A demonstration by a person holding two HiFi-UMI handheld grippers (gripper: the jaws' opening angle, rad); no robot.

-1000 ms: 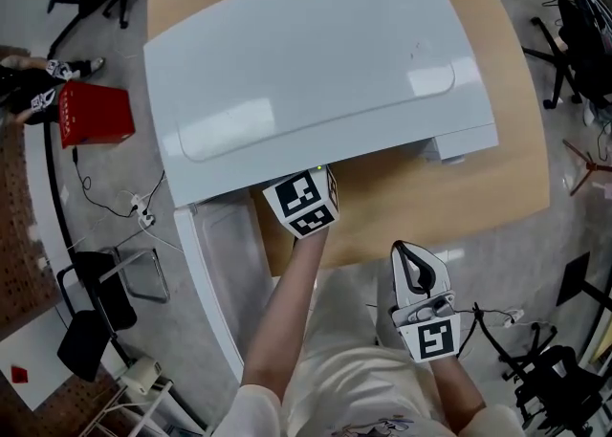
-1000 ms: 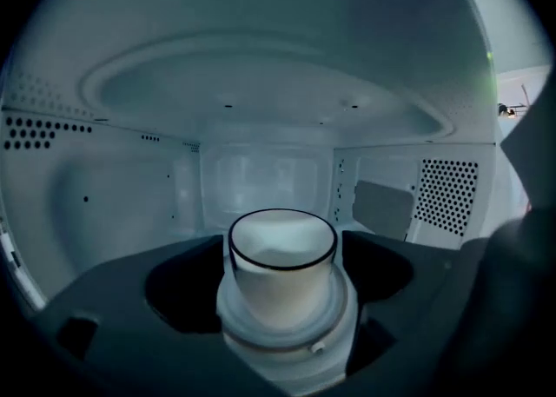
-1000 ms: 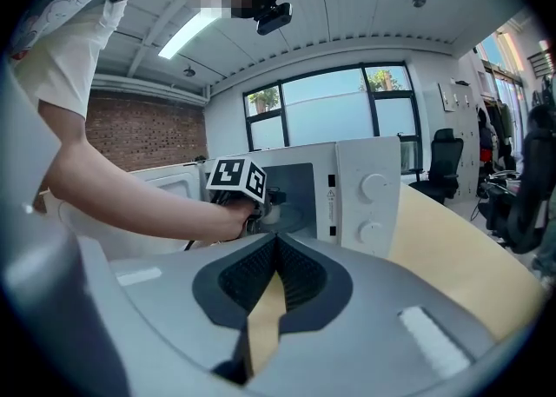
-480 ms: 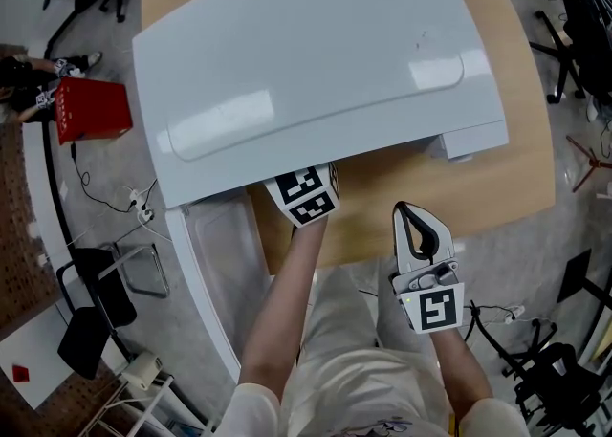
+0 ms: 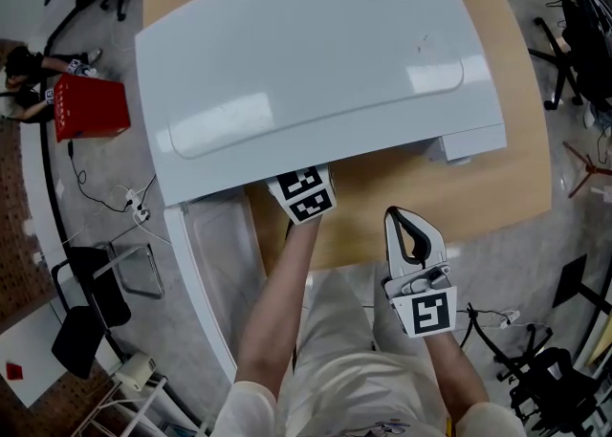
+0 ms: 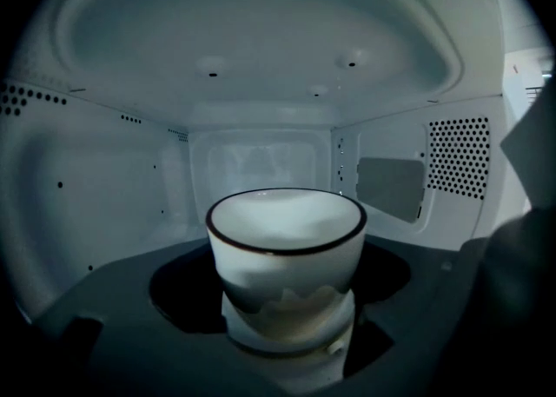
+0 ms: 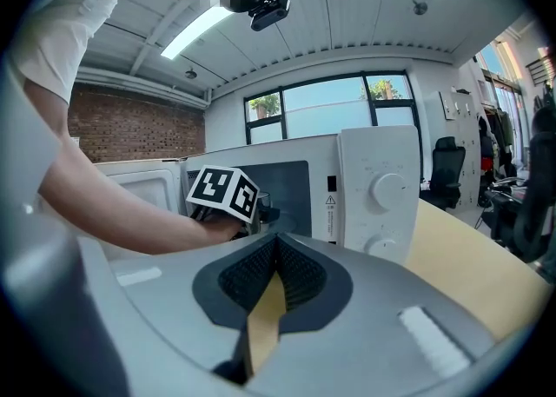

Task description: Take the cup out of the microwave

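Microwave (image 5: 316,62) door is open. The left tool (image 5: 306,194) is inside the cavity, jaws spread either side of the cup (image 6: 285,252) and apparently not yet clamped. The cup stands inside. The right tool (image 5: 406,229), closed and empty, waits off the bench (image 5: 497,177) front edge. Gripping and withdrawal remain.

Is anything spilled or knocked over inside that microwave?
Nothing stands out: the white dark-rimmed ceramic cup stands upright and level inside the white microwave, with no spill visible around it.

The left gripper (image 5: 307,195) is reaching forward, jaws apart, while the right gripper (image 5: 405,227) is hovering near the body, jaws together.
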